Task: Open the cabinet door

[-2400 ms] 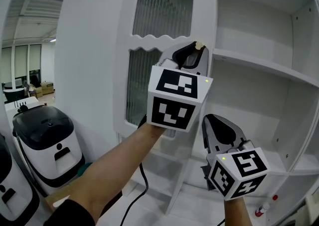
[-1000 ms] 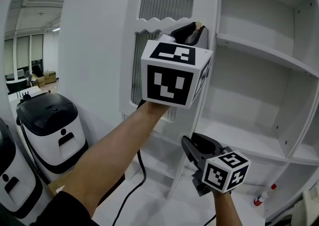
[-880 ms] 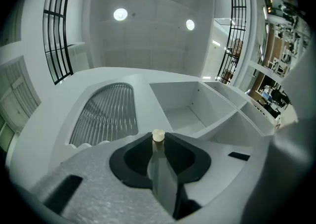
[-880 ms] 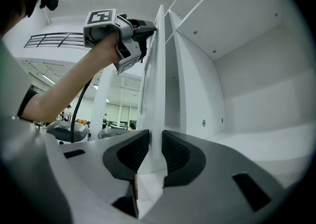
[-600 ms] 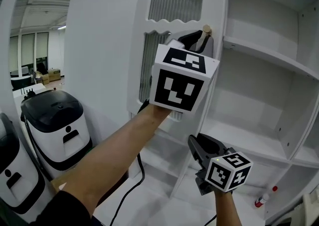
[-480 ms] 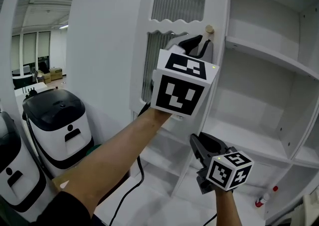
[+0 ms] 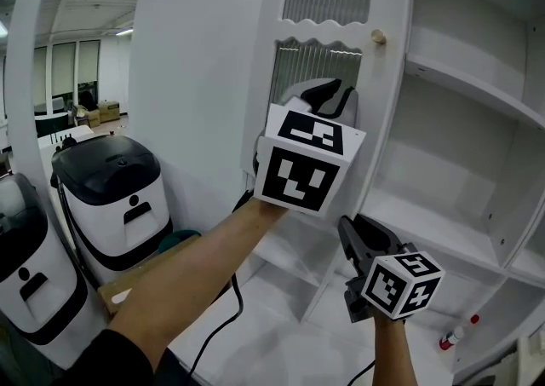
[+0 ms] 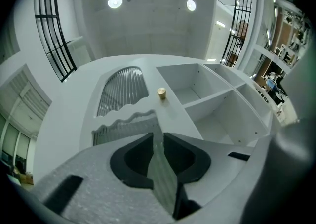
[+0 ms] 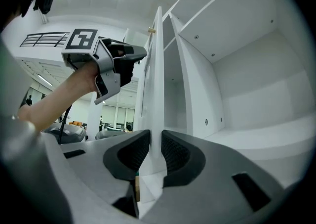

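Note:
The white cabinet door [image 7: 387, 120] with ribbed glass panels stands swung open, edge-on in the right gripper view [image 9: 157, 69]. Its small brass knob [image 7: 378, 36] is free, also seen in the left gripper view [image 8: 161, 92]. My left gripper [image 7: 334, 93] hovers below and left of the knob, in front of the lower glass panel, jaws close together with nothing between them [image 8: 158, 135]. My right gripper [image 7: 351, 224] hangs lower, near the door's bottom edge, jaws also close together and empty [image 9: 155, 133].
Open white cabinet shelves [image 7: 464, 86] lie to the right of the door. Two black-and-white machines [image 7: 111, 197] stand on the floor at left. A black cable [image 7: 226, 325] trails down from my left arm. A small red-capped bottle [image 7: 448, 342] stands at lower right.
My left gripper has let go of the knob and dropped down and back from it. The door has swung further open. The right gripper stayed low.

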